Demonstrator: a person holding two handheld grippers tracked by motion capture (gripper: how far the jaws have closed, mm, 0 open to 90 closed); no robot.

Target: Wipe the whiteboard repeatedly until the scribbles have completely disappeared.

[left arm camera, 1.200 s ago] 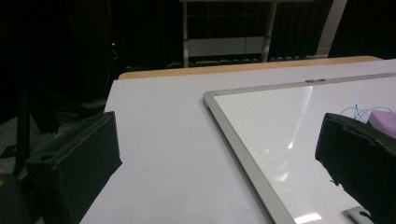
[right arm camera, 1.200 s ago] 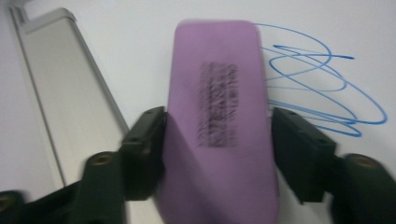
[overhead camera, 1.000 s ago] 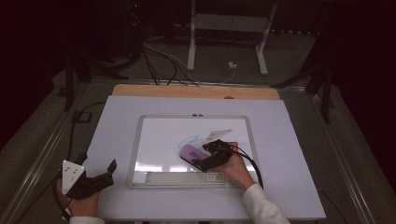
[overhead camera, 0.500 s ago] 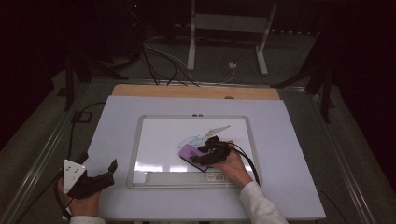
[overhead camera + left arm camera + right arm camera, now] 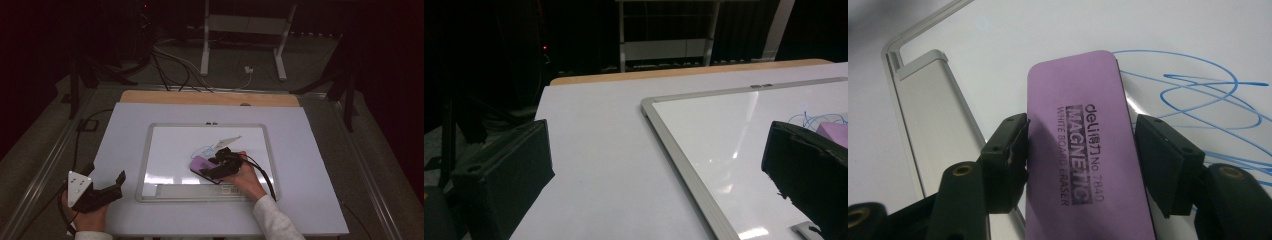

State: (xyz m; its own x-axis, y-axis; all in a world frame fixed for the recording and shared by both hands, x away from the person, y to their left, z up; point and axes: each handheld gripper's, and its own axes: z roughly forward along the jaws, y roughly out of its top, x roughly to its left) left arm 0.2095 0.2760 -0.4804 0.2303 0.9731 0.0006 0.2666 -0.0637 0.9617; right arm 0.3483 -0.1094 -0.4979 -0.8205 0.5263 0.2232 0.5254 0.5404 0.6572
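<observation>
A purple whiteboard eraser lies on the whiteboard, beside a blue scribble. My right gripper reaches over it from the near side. Its jaws have just been closing, and both pads now press on the eraser's long edges. From above, the eraser pokes out to the left of the right gripper, with the scribble just beyond. My left gripper rests at the table's near left corner, open with nothing in it. Its jaws stand wide apart in the left gripper view.
The whiteboard has a metal frame and a ledge along its near edge. It lies on a white table top with a wooden strip at the far edge. Cables and stand legs are on the floor beyond.
The right gripper's jaws have closed onto the purple eraser and the hand has shifted slightly. The left gripper has stayed where it was.
</observation>
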